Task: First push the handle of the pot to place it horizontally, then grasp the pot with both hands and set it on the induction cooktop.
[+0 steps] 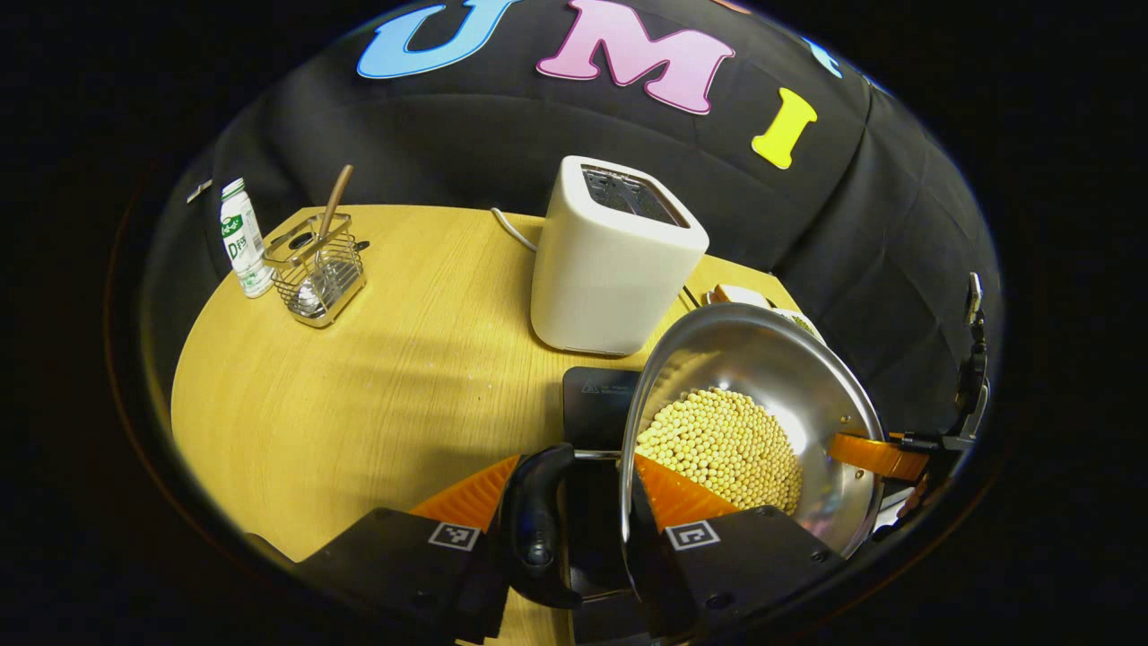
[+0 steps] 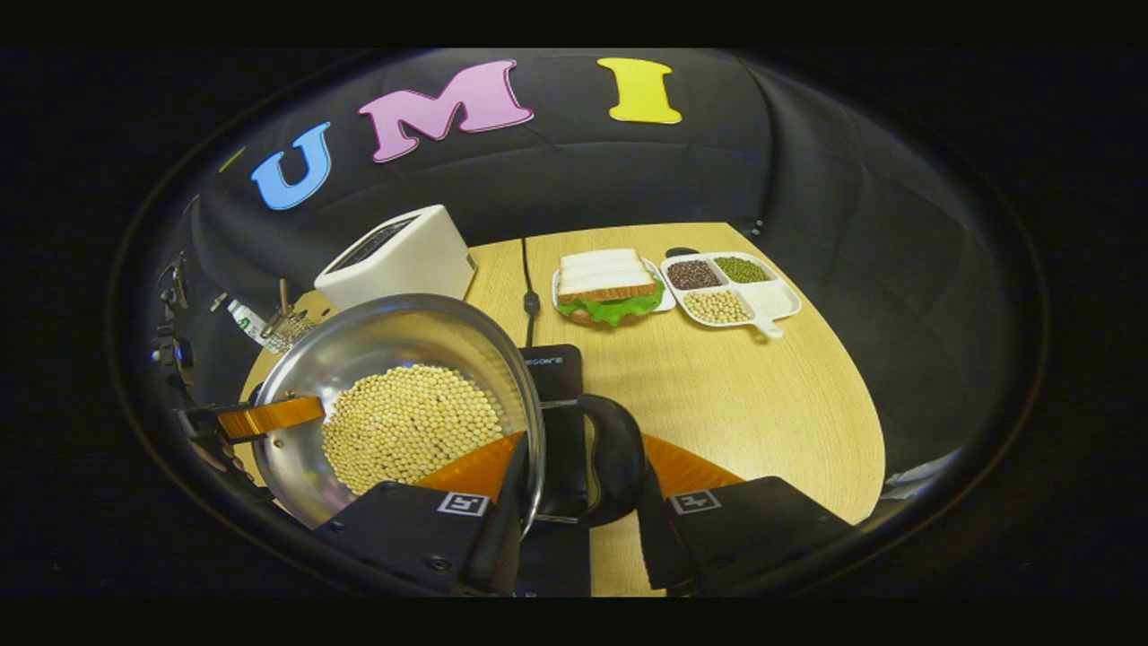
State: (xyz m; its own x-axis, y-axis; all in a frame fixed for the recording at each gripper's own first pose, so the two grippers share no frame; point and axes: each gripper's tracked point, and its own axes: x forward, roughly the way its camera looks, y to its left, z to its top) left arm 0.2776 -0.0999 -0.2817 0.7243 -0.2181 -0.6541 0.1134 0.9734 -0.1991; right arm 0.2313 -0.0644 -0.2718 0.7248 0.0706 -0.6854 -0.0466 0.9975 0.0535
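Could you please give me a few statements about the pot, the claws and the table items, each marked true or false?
1. The pot holds pale round beans. True.
2. The left claw grips the pot by its rim and black side handle. True.
3. The toaster has bread sticking out of its slot. False: the slot looks empty; the bread is in the sandwich on a plate.
4. The divided dish holds three kinds of beans or grains. True.
5. The bottle lies on its side. False: it stands upright beside the wire basket.
6. The right claw hangs open, away from the pot. False: its fingers sit at the rim and handle.
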